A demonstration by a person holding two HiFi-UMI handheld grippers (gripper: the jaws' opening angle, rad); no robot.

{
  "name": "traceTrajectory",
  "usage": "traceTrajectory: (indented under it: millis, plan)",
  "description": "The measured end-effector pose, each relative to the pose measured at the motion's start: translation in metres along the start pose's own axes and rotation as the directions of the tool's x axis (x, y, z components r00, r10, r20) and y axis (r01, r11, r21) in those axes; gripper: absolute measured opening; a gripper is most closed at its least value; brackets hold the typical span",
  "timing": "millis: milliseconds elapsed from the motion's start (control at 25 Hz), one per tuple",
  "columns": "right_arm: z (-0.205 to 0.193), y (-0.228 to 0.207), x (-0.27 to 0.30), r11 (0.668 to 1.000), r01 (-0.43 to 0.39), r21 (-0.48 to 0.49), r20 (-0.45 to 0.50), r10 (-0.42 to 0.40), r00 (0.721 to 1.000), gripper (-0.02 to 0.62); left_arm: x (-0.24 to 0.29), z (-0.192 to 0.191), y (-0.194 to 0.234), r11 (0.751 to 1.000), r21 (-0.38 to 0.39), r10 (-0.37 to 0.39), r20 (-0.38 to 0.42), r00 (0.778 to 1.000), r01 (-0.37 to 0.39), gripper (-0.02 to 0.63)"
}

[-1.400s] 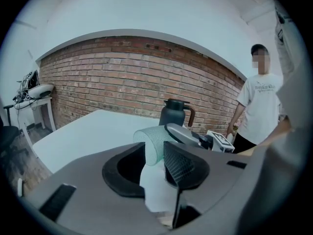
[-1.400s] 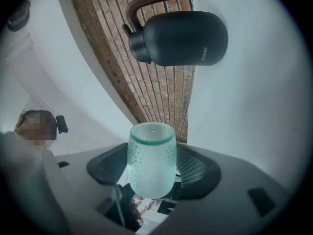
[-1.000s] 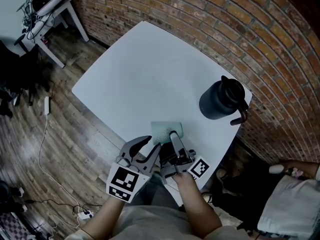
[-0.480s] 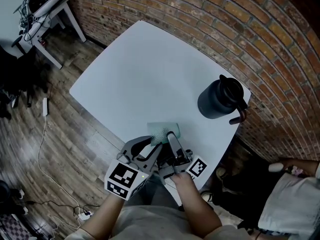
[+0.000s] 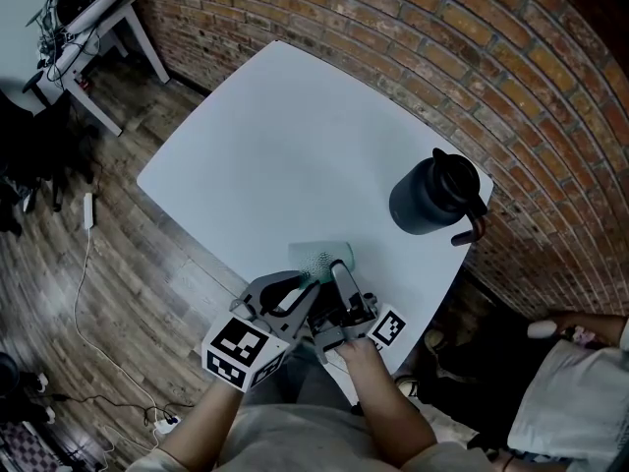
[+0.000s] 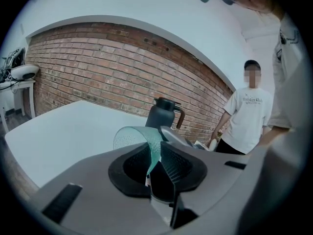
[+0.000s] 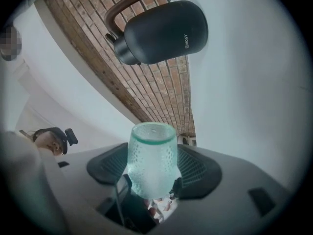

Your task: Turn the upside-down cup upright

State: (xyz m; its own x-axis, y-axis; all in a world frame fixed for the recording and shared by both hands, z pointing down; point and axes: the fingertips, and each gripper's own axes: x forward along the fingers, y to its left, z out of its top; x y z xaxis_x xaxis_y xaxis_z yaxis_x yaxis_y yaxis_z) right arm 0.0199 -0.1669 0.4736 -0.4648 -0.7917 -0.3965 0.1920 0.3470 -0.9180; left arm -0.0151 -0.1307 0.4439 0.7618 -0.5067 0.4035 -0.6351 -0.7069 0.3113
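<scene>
The cup (image 5: 321, 260) is clear teal glass with a dimpled wall. It is held at the near edge of the white table (image 5: 285, 146). My right gripper (image 5: 340, 271) is shut on the cup (image 7: 151, 155), whose closed base points away from that camera, and its pads (image 7: 193, 168) flank the lower body. My left gripper (image 5: 300, 285) comes in from the left. Its jaws have just been closing, and they now pinch the thin wall at the cup's (image 6: 134, 133) rim between the pads (image 6: 176, 163).
A dark jug (image 5: 432, 197) with a brown handle stands at the table's right corner, near the brick wall. A person in a white shirt (image 6: 247, 116) stands beyond it. A small white table (image 5: 98, 18) and cables lie on the wooden floor to the left.
The left gripper's jaws went from wide open beside the cup to closed on its rim. Both hands stayed at the table's near edge, and the cup has tilted slightly.
</scene>
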Motion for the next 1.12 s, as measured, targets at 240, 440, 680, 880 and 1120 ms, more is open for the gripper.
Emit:
traceTrajectory:
  millis: [240, 440, 680, 880, 1120]
  plan:
    - [0.001, -0.001, -0.003, 1.0, -0.026, -0.012, 0.002, 0.027, 1.0, 0.308, 0.002, -0.002, -0.006, 0.999, 0.045, -0.016, -0.024, 1.0, 0.017, 0.057]
    - [0.0, -0.005, -0.005, 1.0, -0.011, -0.022, 0.002, 0.011, 1.0, 0.308, 0.006, -0.005, -0.013, 0.996, 0.091, -0.02, -0.052, 0.998, 0.025, 0.025]
    - [0.002, -0.012, -0.008, 0.999, 0.022, -0.023, 0.013, -0.022, 1.0, 0.308, 0.01, -0.009, -0.009, 0.994, 0.11, -0.005, -0.109, 0.994, 0.017, 0.023]
    - [0.005, -0.015, -0.009, 0.999, 0.032, -0.004, 0.038, -0.032, 0.999, 0.308, 0.014, -0.009, -0.008, 0.994, 0.109, 0.004, -0.128, 0.992, 0.01, 0.025]
    - [0.008, -0.019, -0.01, 0.997, 0.068, -0.028, 0.054, -0.066, 0.996, 0.308, 0.017, -0.009, -0.006, 0.992, 0.122, 0.03, -0.141, 0.99, -0.012, 0.023]
